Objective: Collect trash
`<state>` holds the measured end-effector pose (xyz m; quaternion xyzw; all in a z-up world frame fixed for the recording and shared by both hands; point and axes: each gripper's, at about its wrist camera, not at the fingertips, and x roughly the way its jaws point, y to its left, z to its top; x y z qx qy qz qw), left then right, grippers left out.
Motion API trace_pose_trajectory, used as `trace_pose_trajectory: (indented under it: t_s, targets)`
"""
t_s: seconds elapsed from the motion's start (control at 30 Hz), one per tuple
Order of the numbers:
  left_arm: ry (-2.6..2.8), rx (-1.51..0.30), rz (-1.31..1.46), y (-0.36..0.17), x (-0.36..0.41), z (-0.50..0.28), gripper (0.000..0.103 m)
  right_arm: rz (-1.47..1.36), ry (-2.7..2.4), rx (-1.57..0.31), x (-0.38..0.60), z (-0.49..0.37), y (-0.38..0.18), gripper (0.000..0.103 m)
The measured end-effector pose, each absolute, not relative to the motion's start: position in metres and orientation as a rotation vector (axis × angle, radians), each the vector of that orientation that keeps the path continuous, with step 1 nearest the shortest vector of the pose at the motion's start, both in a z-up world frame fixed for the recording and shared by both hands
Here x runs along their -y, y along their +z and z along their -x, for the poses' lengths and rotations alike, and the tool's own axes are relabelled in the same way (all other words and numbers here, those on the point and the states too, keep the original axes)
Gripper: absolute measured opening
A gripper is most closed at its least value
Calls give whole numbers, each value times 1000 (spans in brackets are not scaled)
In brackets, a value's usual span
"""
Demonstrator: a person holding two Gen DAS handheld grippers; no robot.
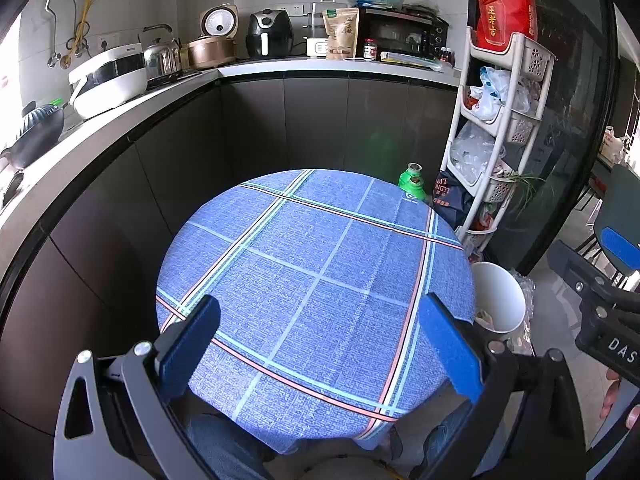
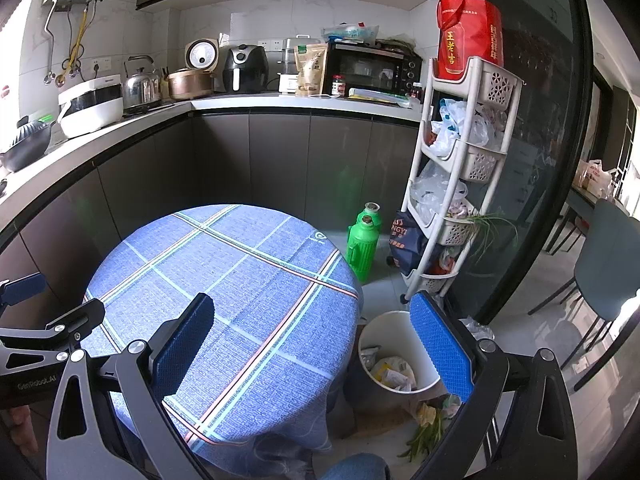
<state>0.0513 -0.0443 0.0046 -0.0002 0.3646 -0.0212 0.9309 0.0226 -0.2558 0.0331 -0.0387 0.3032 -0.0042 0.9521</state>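
A round table with a blue plaid cloth (image 1: 320, 264) (image 2: 224, 276) fills the middle of both views, and nothing lies on it. My left gripper (image 1: 320, 340) hovers open over the table's near edge, holding nothing. My right gripper (image 2: 316, 340) is open too, spanning the table's right edge and a white trash bin (image 2: 396, 356) (image 1: 500, 300) on the floor. Crumpled paper and wrappers (image 2: 390, 372) sit inside the bin. Green vegetable scraps and a wrapper (image 2: 428, 424) lie on the floor beside the bin. The other gripper shows at each view's edge.
Two green thermos flasks (image 2: 362, 240) (image 1: 412, 182) stand on the floor behind the table. A white tiered rack (image 2: 460, 168) (image 1: 500, 120) with plastic bags stands right, a red bag (image 2: 468, 36) on top. Dark cabinets and a counter (image 2: 248, 102) with appliances wrap the left and back. A chair (image 2: 608, 264) stands far right.
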Motion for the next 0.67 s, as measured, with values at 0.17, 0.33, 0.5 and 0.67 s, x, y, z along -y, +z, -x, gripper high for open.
trace_pose_trajectory:
  t_s: [0.17, 0.33, 0.5, 0.67]
  targets:
    - [-43, -746, 1, 5, 45, -51, 99, 77, -9, -617, 257, -22, 32, 94]
    - [-65, -752, 0, 2, 44, -52, 99, 77, -8, -616, 257, -22, 33, 94]
    - [-64, -750, -3, 1, 43, -54, 99, 76, -9, -616, 258, -22, 33, 94]
    - [-65, -752, -7, 1, 40, -57, 99, 72, -13, -618, 262, -22, 28, 94]
